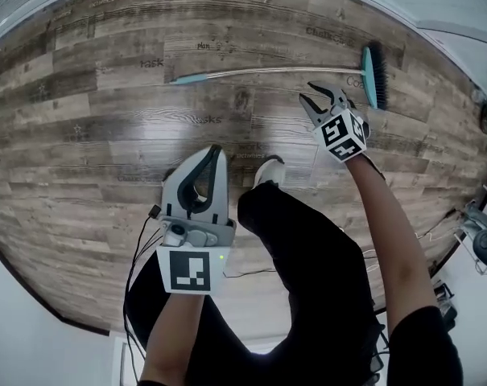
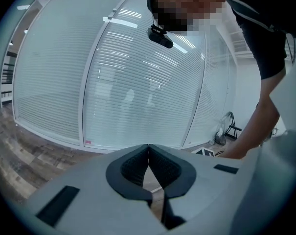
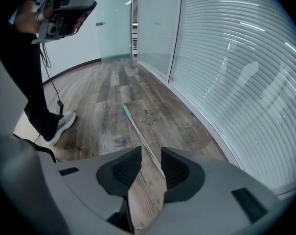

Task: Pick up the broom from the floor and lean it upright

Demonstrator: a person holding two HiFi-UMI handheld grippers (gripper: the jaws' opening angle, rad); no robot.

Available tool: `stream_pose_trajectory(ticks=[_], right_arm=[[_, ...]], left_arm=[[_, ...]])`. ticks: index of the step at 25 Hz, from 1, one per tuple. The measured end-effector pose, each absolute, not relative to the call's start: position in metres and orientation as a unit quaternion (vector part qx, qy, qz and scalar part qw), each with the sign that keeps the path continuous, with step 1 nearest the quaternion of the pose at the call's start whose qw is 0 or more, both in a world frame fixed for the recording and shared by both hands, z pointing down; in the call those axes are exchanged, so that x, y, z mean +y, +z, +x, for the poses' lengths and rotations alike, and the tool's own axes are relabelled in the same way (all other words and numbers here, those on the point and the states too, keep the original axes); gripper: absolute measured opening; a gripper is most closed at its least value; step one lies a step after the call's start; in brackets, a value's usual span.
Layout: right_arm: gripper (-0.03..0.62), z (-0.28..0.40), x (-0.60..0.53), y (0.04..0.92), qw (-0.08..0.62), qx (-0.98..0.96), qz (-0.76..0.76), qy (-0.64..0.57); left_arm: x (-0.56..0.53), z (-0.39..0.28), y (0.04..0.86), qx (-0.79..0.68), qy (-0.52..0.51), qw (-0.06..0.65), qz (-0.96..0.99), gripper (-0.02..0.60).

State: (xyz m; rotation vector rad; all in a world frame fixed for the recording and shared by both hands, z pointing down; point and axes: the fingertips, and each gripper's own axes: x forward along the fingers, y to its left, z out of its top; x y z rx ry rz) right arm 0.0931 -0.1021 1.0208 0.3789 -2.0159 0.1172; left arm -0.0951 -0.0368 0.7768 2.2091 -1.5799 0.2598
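On the floor (image 1: 106, 135) the broom (image 1: 275, 71) lies flat, not yet picked up, its brush end nearest the right gripper (image 1: 319, 99) and its teal tip far off the other way.

The step in hand looks like the reach. The right gripper hangs just short of the handle, near the brush end. In its own view the handle (image 3: 138, 131) lines up with the gap between the jaws and runs away across the boards.

Next, I judge, the gripper must drop so the jaws straddle the handle, then close on it and lift.

The right gripper's jaws stand partly apart, wide enough for the thin handle, with nothing between the pads and nothing touched. The left gripper (image 1: 213, 153) is well back from the broom, its jaw tips meeting and empty (image 2: 148, 148).
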Motion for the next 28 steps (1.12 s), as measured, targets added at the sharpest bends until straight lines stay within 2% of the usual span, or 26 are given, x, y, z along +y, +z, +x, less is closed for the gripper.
stream_pose_trajectory(ticks=[10,19,26,28], right_arm=[[0.124,0.106,-0.111,1.100,0.539,-0.824,0.159,0.068],[0.124,0.117,-0.116,1.176,0.606,-0.794,0.046,-0.024],[0.124,0.131,-0.125,1.213,0.631,-0.773,0.005,-0.061],[0.122,0.131,-0.133,1.215,0.634,-0.770,0.007,-0.073]], left_arm=[[-0.100,-0.061,0.814,-0.541,0.070,0.187,0.817,0.018],[-0.110,-0.078,0.857,-0.548,0.069,0.158,0.819,0.018],[-0.105,-0.099,0.890,-0.568,0.053,0.188,0.800,0.018],[-0.105,-0.104,0.890,-0.573,0.060,0.170,0.799,0.018]])
